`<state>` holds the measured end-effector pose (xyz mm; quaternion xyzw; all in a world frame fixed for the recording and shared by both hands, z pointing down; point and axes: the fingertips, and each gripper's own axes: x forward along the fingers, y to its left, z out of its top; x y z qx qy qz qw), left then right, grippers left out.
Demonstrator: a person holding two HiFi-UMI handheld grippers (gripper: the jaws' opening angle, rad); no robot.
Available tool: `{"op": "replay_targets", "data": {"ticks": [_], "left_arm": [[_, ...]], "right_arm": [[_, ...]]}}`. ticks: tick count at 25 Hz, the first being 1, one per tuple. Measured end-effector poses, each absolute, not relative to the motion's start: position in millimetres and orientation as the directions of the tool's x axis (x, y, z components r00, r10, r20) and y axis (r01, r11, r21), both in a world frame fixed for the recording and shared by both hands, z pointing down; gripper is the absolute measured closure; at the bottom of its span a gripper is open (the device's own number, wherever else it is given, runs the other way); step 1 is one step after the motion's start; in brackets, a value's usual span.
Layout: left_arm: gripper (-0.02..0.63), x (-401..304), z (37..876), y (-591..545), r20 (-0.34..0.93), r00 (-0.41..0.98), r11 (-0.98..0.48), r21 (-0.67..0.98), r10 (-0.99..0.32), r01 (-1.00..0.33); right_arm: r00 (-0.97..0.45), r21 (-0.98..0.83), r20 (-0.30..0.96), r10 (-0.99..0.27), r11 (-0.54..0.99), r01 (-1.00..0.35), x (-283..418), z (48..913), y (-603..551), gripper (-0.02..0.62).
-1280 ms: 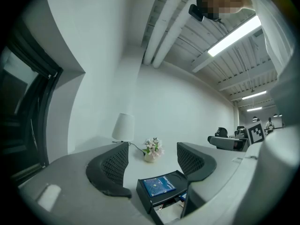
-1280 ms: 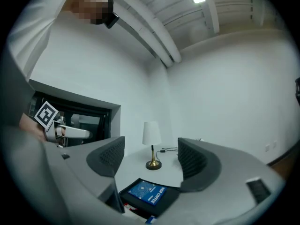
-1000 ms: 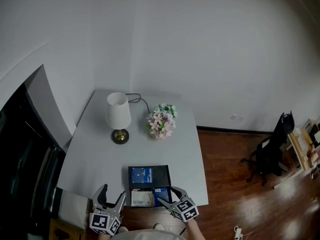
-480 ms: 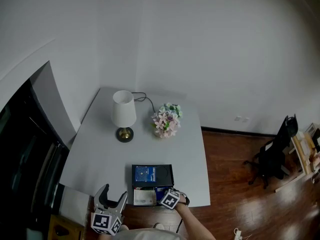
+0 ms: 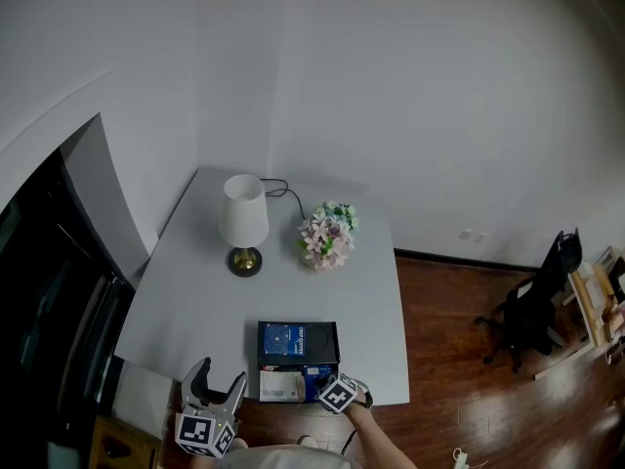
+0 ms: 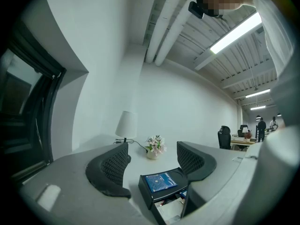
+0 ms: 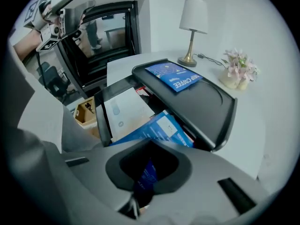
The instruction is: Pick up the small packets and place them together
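Note:
A black box [image 5: 324,341] lies open near the table's front edge. One blue packet [image 5: 284,340] rests on its lid [image 7: 211,102]; that same "drip coffee" blue packet [image 7: 174,77] shows in the right gripper view. The tray part holds a white packet [image 7: 125,108] and more blue packets [image 7: 159,128]. My right gripper [image 5: 327,384] is down in the tray, shut on a small blue packet [image 7: 146,175] pinched between its jaws. My left gripper [image 5: 220,377] hangs off the table's front left corner, open and empty, its pads [image 6: 111,165] facing the box [image 6: 161,191].
On the grey table [image 5: 195,291] a white lamp [image 5: 243,221] and a flower bunch [image 5: 328,234] stand at the back. A dark window [image 5: 39,301] is on the left. Wooden floor and an office chair [image 5: 532,311] lie to the right.
My right gripper has moved in over the box's tray and closed on a blue packet. The left gripper has stayed open in the same spot.

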<state>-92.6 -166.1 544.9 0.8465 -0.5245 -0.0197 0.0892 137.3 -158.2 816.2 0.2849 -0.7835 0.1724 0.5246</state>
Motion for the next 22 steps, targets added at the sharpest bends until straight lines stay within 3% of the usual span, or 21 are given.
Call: {"op": "replay_targets", "data": {"ticks": [2, 3, 4, 5, 12, 15, 16, 17, 22], "left_arm": [[0.293, -92, 544, -167, 0.059, 0.449, -0.434, 0.172, -0.891, -0.884], [0.293, -92, 544, -168, 0.059, 0.450, -0.435, 0.172, -0.891, -0.884], [0.293, -92, 545, -169, 0.060, 0.451, -0.436, 0.173, -0.891, -0.883], [0.293, -93, 546, -169, 0.062, 0.452, -0.437, 0.173, -0.890, -0.883], [0.293, -92, 545, -170, 0.065, 0.457, -0.442, 0.170, -0.887, -0.881], [0.293, -91, 544, -170, 0.058, 0.458, -0.443, 0.172, -0.887, -0.880], [0.293, -91, 544, -171, 0.055, 0.459, -0.444, 0.174, -0.887, -0.879], [0.293, -91, 544, -171, 0.052, 0.460, -0.446, 0.173, -0.886, -0.878], [0.293, -95, 542, -169, 0.046, 0.448, -0.435, 0.172, -0.893, -0.884]], "right_arm": [[-0.290, 0.031, 0.916, -0.277, 0.771, -0.636, 135, 814, -157, 0.560], [-0.300, 0.030, 0.911, -0.283, 0.770, -0.637, 134, 813, -157, 0.463], [-0.306, 0.028, 0.909, -0.283, 0.773, -0.634, 132, 813, -156, 0.311], [-0.307, 0.025, 0.911, -0.277, 0.778, -0.627, 131, 815, -156, 0.222], [-0.244, -0.005, 0.951, -0.191, 0.778, -0.628, 133, 831, -161, 0.241], [-0.243, 0.028, 0.936, -0.253, 0.744, -0.668, 140, 826, -168, 0.309], [-0.233, 0.047, 0.928, -0.289, 0.715, -0.698, 146, 824, -171, 0.399], [-0.228, 0.058, 0.920, -0.318, 0.688, -0.724, 150, 822, -173, 0.425], [-0.314, 0.048, 0.872, -0.376, 0.702, -0.710, 143, 786, -160, 0.465]]}}
